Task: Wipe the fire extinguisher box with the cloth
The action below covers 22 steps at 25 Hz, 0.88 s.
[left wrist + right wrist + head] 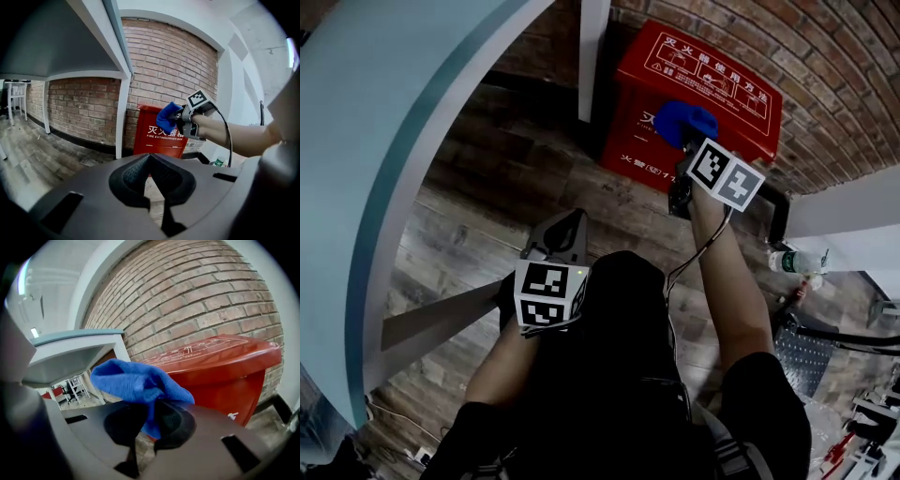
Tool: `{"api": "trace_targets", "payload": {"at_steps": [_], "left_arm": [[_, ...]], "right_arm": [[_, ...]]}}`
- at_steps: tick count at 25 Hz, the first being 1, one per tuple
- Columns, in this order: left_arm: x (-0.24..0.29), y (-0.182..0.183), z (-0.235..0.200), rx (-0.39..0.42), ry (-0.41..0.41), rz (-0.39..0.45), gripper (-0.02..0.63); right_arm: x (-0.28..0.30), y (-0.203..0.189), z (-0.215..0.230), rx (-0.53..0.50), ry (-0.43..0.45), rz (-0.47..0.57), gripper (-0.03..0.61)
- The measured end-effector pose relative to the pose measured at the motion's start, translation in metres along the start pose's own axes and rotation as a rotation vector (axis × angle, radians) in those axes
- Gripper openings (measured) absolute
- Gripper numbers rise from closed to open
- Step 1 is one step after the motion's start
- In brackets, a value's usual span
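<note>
Right gripper [149, 423]: jaws pinching the blue cloth [133, 380], which bunches above its tips. Fire extinguisher box [225, 366] stands directly ahead, close; contact with the cloth not determinable. Left gripper [149, 157]: jaws pressed together, empty, well back from the box.

Fire extinguisher box [712, 89]: red, with white lettering and white diagram panels on the lid. Cloth [133, 380]: plain bright blue throughout. Left gripper [151, 161] and right gripper [149, 418]: dark grey to black bodies. Left marker cube [548, 295] and right marker cube [727, 175]: black square codes on white faces. Wall [159, 61]: red-brown brick with pale mortar lines. Floor [487, 178]: brown-grey wood-grain planks. Pillar [123, 117]: white. Bottle [792, 262]: clear, label apparently green; too small to confirm.
</note>
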State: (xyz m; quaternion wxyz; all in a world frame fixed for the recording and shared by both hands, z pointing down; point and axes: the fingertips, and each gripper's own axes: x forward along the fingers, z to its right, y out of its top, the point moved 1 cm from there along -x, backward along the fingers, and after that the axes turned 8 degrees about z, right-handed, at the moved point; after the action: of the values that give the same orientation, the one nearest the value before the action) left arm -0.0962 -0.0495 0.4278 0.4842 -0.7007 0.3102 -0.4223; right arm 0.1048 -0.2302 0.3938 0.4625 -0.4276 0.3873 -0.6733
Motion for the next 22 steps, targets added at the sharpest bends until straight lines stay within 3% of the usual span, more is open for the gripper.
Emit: {"api": "trace_targets", "payload": {"at_steps": [5,15,22], "left_arm": [[-0.010,-0.005,-0.009,-0.027,0.019,0.004,0.006],[-0.023,-0.031,-0.032,-0.097,0.120,0.007,0.006],[-0.047,-0.033,-0.054,-0.089,0.198,-0.021,0.006]], "right_arm": [[0.012,-0.008,-0.007,-0.058,0.005,-0.013,0.048],[0.055,-0.028,-0.064,-0.096,0.128,-0.045,0.048],[0.076,-0.065,-0.067,-0.094,0.093,-0.102,0.048]]}}
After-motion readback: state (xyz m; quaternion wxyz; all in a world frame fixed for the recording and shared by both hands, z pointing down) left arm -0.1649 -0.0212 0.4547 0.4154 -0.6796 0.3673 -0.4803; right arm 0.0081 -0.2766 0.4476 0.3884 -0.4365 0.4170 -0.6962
